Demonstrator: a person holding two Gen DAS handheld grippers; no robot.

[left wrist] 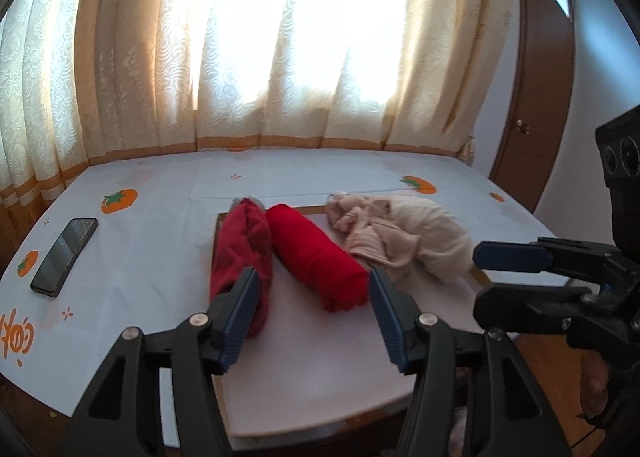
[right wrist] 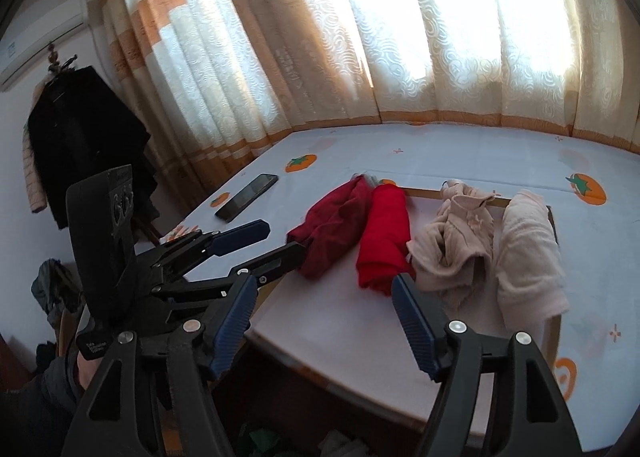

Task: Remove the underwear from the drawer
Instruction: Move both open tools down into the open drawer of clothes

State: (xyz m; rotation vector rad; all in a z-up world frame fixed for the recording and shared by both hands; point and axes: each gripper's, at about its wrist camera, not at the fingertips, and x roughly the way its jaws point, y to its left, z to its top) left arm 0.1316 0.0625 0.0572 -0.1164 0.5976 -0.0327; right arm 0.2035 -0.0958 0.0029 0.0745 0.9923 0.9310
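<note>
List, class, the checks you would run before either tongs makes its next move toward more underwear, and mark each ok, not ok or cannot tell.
1. Left tongs empty, jaws apart: ok.
2. Right tongs empty, jaws apart: ok.
3. Four rolled garments on the table, dark red, bright red, two beige: ok.
4. Phone lies apart from the garments: ok.
5. Drawer contents: cannot tell.
</note>
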